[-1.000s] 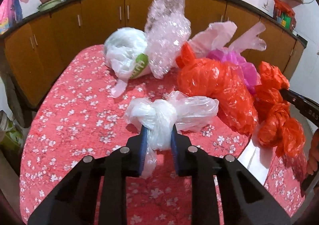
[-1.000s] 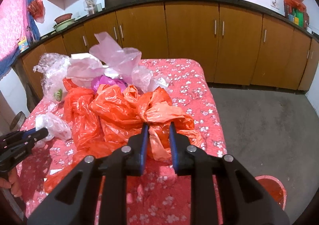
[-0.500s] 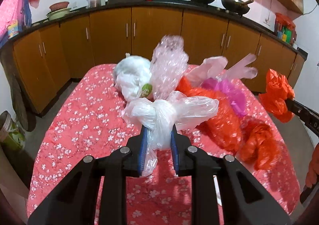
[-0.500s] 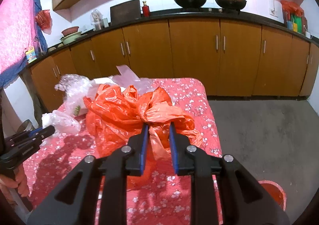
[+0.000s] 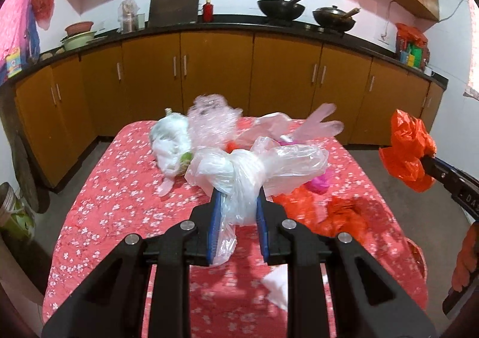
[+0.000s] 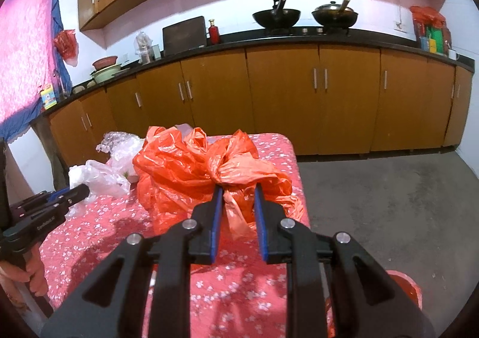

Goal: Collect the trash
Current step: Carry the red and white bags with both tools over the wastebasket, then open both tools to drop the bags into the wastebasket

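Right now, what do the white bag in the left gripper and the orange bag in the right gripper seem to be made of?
White bag: thin plastic film, likely polythene; translucent and glossy, bunched into soft folds between the left gripper pads.

Orange bag: the same sort of thin film, opaque to half-clear and shiny; sharp crinkles catch the light where the right gripper pinches it.

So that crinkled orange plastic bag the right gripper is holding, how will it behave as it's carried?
The crinkled orange plastic bag probably stays floppy: it sags in loose folds around the right gripper, which pinches only a bunched neck. It looks light for its bulk, hanging clear of the red floral tablecloth. The thin film may slip.
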### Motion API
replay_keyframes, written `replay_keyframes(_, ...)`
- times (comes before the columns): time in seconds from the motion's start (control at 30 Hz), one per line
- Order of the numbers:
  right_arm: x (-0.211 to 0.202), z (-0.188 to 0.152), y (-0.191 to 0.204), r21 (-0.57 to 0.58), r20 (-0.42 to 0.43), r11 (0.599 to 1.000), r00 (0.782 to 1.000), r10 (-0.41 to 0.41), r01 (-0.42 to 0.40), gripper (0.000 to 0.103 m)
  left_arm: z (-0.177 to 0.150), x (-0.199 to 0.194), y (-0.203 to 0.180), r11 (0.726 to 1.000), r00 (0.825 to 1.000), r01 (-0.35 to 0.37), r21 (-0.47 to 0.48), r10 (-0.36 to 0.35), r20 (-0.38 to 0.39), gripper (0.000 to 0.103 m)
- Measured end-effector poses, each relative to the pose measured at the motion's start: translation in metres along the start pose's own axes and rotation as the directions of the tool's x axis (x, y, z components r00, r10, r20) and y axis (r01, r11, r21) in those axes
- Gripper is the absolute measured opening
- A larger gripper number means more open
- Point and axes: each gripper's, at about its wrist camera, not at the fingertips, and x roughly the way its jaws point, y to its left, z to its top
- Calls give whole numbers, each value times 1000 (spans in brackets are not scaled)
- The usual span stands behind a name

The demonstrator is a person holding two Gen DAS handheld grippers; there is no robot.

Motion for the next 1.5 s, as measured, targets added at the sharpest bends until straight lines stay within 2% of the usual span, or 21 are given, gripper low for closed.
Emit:
replay_keyframes(0.33,-32,-10,-52,67,29,994,996,-86,84,21,3,-5,-58,995,996,94,40,-94,6,22)
replay_keyframes(0.7,-54,-42,-131,172,4,959,974,-228,224,21,-7,2,-142,969,975,220,111,-218,-37,22)
replay_keyframes(0.9,-66,-72,-180,232,-44,923,951,-306,308,21,-23,8,-193,940,950,308,148,-297,-94,22)
replay_keyframes(1.13,-76,-121,-235,295,-139,866,914,-380,405,21,-55,21,-261,891,909,406,201,-371,-193,22)
replay_keyframes(1.33,-78,-161,-262,320,-216,825,883,-416,466,21,-89,42,-305,867,877,447,223,-374,-303,22)
replay_keyframes(1.5,-75,-187,-282,340,-269,798,865,-424,497,21,-109,55,-327,855,862,453,253,-349,-367,22)
